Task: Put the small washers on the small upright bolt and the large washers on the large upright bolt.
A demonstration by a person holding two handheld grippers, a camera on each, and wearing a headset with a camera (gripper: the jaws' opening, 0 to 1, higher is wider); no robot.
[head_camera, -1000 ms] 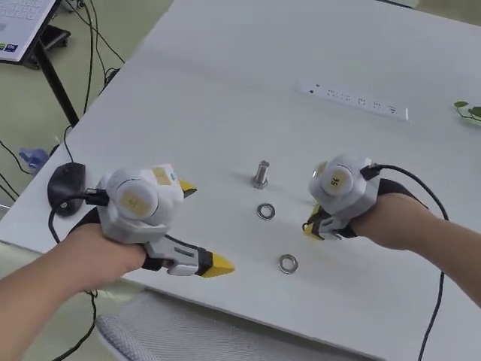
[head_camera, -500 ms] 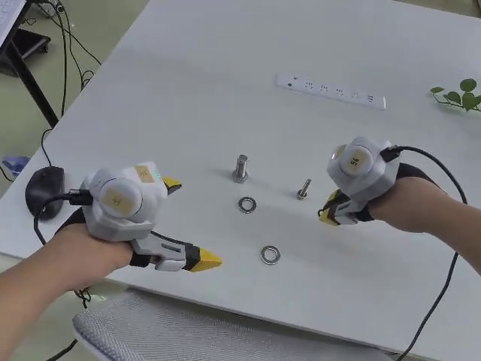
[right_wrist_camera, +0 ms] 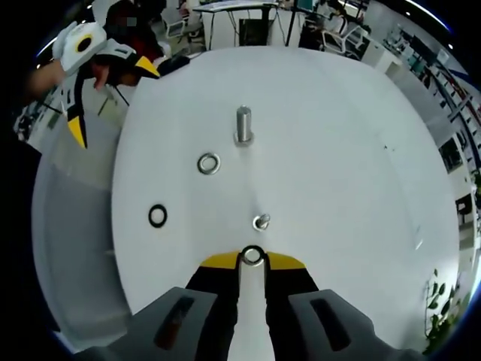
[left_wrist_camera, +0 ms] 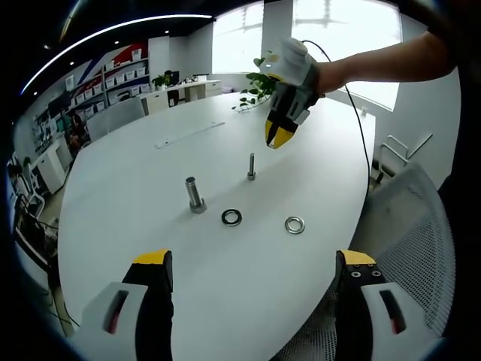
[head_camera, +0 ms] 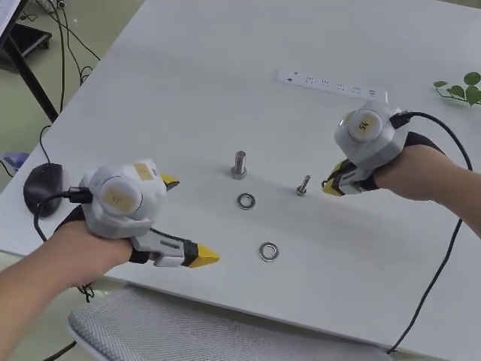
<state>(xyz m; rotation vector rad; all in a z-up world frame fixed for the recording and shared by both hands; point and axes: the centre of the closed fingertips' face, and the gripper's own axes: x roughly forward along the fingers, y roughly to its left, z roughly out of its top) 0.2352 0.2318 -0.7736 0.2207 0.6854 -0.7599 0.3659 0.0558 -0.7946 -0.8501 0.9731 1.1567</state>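
The large upright bolt [head_camera: 238, 164] and the small upright bolt [head_camera: 303, 185] stand mid-table. Two washers lie flat in front of them, one [head_camera: 246, 201] near the large bolt and one [head_camera: 268, 251] closer to me. My right gripper [head_camera: 331, 187] hovers just right of the small bolt, shut on a small washer [right_wrist_camera: 253, 256] pinched at its tips, with the small bolt [right_wrist_camera: 261, 221] right ahead of it. My left gripper [head_camera: 188, 219] is open at the table's near left, facing the bolts [left_wrist_camera: 195, 195] and the two washers [left_wrist_camera: 231, 218] from a distance.
A white power strip [head_camera: 331, 86] lies at the far side of the table and plant leaves [head_camera: 458, 89] sit at the far right. A black mouse [head_camera: 37, 186] rests at the left edge. A grey mesh chair [head_camera: 150, 335] is below the near edge.
My right gripper has risen and moved right and farther away, uncovering the small bolt it hid a second ago. The left gripper has barely shifted. The head camera has moved.
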